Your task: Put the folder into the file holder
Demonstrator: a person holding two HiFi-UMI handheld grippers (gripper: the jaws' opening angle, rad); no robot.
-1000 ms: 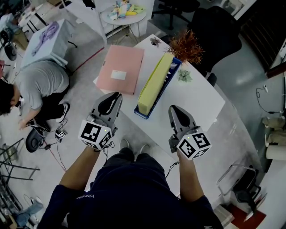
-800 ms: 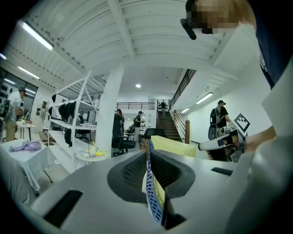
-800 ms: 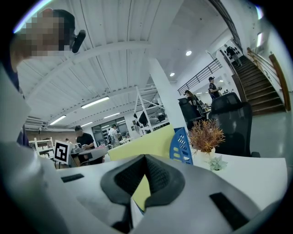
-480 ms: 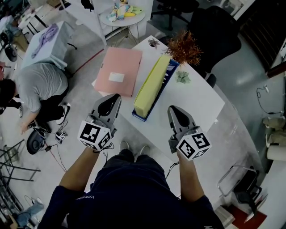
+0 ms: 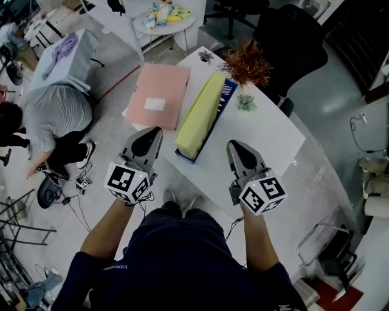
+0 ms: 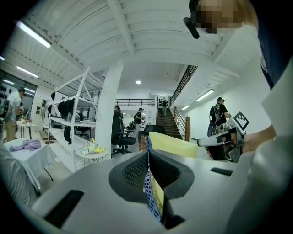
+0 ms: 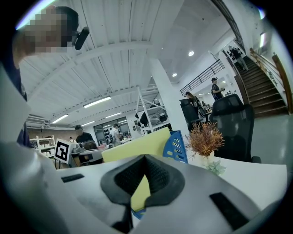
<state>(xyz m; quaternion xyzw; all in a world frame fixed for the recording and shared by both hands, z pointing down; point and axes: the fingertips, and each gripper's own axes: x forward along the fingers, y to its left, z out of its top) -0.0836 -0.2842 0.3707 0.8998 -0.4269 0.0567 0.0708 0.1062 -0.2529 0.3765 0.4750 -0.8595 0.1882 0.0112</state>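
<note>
A yellow folder [image 5: 196,115] stands on edge in the blue file holder [image 5: 226,94] on the white table [image 5: 267,136]. A pink folder [image 5: 158,96] lies flat to its left. My left gripper [image 5: 149,135] hovers shut and empty at the table's near-left corner, short of the holder's near end. My right gripper [image 5: 237,149] is shut and empty over the table's near edge, right of the holder. Past the left gripper [image 6: 147,153] show the yellow folder [image 6: 176,144] and the other gripper [image 6: 224,139]. Past the right gripper [image 7: 145,157] stand the folder [image 7: 137,146] and holder [image 7: 176,145].
A rust-coloured potted plant [image 5: 246,62] and a small green succulent [image 5: 246,103] stand at the holder's far end. A black chair [image 5: 285,36] is behind the table. A person [image 5: 55,115] crouches on the floor to the left, near cables. A round side table [image 5: 167,18] stands further back.
The table and its folders have slid slightly up and left in the head view. Both grippers keep almost the same places.
</note>
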